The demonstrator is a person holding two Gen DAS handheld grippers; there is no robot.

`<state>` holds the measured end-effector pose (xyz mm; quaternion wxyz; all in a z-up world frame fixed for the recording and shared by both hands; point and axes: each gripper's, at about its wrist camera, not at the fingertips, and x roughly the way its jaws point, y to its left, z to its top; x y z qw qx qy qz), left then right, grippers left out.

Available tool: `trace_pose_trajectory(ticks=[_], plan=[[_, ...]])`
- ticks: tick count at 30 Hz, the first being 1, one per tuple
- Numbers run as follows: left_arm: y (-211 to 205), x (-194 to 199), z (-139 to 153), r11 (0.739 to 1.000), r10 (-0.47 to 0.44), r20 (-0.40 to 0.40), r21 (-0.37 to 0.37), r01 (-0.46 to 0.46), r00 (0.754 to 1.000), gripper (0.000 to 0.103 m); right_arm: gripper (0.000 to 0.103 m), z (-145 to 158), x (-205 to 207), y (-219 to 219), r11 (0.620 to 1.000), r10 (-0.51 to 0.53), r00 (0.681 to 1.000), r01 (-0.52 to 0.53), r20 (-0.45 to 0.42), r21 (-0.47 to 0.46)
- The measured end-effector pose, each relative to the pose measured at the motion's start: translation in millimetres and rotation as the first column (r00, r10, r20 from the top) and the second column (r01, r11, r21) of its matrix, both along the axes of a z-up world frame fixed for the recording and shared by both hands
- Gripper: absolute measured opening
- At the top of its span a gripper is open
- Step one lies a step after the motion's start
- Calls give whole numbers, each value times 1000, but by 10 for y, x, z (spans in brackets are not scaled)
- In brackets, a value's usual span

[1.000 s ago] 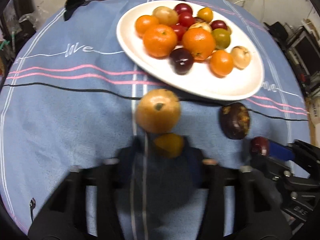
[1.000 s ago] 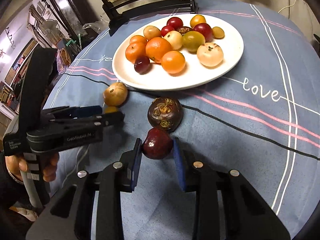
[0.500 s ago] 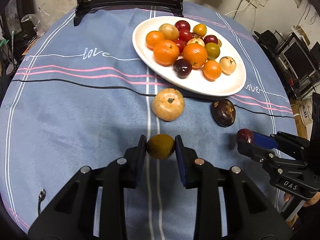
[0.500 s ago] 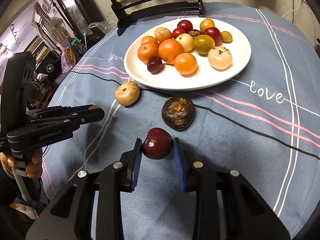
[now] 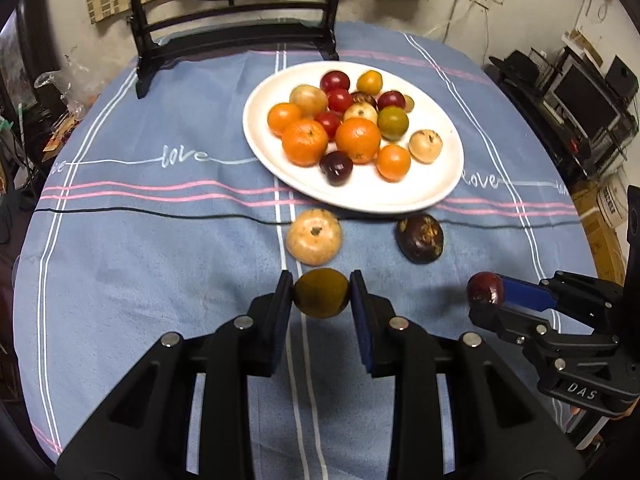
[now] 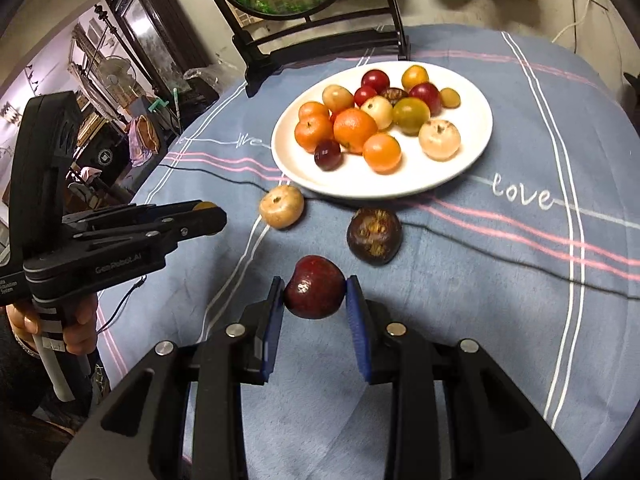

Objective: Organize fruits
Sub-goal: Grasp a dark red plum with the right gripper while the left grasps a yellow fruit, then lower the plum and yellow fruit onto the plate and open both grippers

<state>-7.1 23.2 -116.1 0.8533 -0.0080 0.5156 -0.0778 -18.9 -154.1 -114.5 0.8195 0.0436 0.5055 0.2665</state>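
My left gripper (image 5: 321,294) is shut on a small olive-yellow fruit (image 5: 321,293) and holds it above the blue tablecloth. My right gripper (image 6: 315,289) is shut on a dark red fruit (image 6: 315,287), also lifted; it shows in the left wrist view (image 5: 485,289). A white plate (image 5: 400,196) with several oranges, red and tan fruits lies ahead, also in the right wrist view (image 6: 384,186). A tan fruit (image 5: 314,236) and a dark purple mangosteen (image 5: 420,233) lie on the cloth just before the plate.
A black stand with a round mirror (image 5: 236,40) stands at the table's far edge. A thin black cable (image 6: 224,178) runs across the cloth. Cluttered furniture surrounds the round table (image 5: 120,240).
Both grippers have risen and drawn back from the plate, each carrying its fruit. The tan fruit and the mangosteen have stayed on the cloth.
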Motion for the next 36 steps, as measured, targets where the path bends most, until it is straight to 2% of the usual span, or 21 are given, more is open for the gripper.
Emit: trace_pose_trajectory(ticks=[6,11,21,27,36], plan=[[-73,10,-11,1000,-27,-9,15,27,1000,29,31,-70,-79,-6,1000,-15,1000,15,-24,6],[-175,115,191,998,-49,46,37,48,998,29,31,118,-9,-50,999,-29,999,29,14,22],[-296,375,591,995,-70,146,74,59,987,29,31,706,241,-189,998,-47,988,40,145,49],[-311,437,658,995,-75,163,73,64,984,29,31,917,392,-259,997,-57,980,47,191,59],[-318,600,663,994,-74,178,91,59,981,29,31,990,622,-244,998,-45,976,36,214,42]])
